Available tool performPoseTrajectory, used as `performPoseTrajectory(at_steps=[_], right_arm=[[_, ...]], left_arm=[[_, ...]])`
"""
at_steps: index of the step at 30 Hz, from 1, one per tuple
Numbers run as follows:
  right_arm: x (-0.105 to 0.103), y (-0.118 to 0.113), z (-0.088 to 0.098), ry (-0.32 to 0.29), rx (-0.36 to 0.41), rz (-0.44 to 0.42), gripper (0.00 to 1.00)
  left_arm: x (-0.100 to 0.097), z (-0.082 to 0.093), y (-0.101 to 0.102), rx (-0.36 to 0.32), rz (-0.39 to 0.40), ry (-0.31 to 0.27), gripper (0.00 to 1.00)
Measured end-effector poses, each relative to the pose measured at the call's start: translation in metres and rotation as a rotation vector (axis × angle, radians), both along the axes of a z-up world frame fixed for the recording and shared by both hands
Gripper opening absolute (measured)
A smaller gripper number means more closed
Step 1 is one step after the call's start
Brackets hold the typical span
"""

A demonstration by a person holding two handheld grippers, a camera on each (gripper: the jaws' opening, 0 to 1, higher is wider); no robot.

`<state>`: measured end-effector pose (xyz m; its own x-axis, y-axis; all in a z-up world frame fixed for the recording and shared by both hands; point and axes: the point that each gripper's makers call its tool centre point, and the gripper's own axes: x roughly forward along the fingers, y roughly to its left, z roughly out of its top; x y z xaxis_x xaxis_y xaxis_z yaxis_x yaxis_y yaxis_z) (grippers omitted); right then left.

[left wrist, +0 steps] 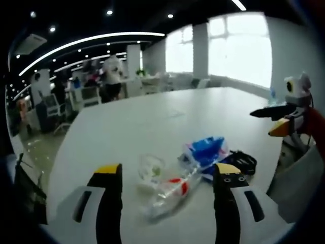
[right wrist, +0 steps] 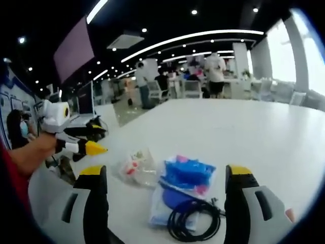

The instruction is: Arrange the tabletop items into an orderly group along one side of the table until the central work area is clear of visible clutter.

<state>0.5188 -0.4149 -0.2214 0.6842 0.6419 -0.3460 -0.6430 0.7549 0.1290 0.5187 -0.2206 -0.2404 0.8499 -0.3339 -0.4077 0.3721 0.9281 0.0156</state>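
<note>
Fingers (left wrist: 109,175) spread; blue packet (left wrist: 205,151) lies between them.

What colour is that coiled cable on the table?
Black; the coiled cable shows best in the right gripper view.

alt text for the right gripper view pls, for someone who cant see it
Between the open right gripper jaws, a small clutter sits on a white table: a blue plastic packet, a clear bag with red and white contents, and a coiled black cable. The left gripper enters from the left, held by a person's hand; people stand in the office behind.
</note>
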Motion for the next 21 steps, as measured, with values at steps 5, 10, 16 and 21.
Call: performPoseTrajectory(at_steps=[5,10,16,21], right_arm=[[0.008,0.012,0.006,-0.020,0.000,0.016,0.96],[0.016,0.023,0.009,-0.031,-0.006,0.034,0.95],[0.022,0.035,0.011,-0.037,-0.017,0.051,0.95],[0.026,0.044,0.011,-0.040,-0.024,0.062,0.95]], left_arm=[[0.005,-0.007,0.001,0.015,-0.007,0.015,0.68],[0.013,-0.007,0.008,0.025,0.004,0.019,0.68],[0.030,-0.010,0.015,0.062,0.002,0.031,0.67],[0.045,-0.023,0.016,0.095,-0.013,0.066,0.67]])
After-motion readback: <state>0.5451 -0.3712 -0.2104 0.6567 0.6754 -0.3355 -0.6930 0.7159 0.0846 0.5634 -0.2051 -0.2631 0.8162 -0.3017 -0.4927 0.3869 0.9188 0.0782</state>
